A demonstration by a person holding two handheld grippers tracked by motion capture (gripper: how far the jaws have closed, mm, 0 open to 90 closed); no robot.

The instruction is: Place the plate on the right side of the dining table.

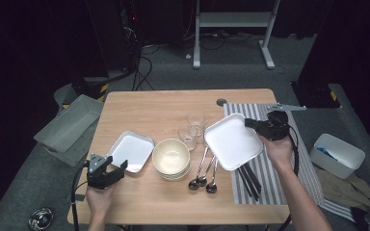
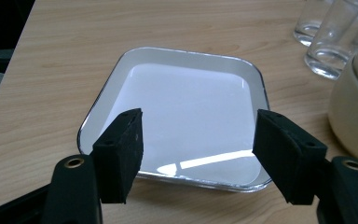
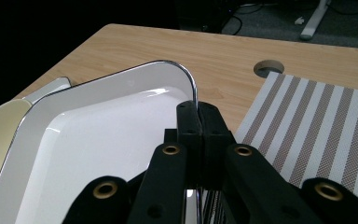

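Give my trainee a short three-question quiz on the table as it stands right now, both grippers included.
1. True or false: the right gripper is clamped on the rim of a white square plate held over the striped mat.
2. What lies ahead of the left gripper, past its open jaws?
A. a glass
B. the second white square plate
C. a spoon
3. How many spoons lie beside the cream bowls?

Key
1. True.
2. B; the pads do not touch it.
3. Three.
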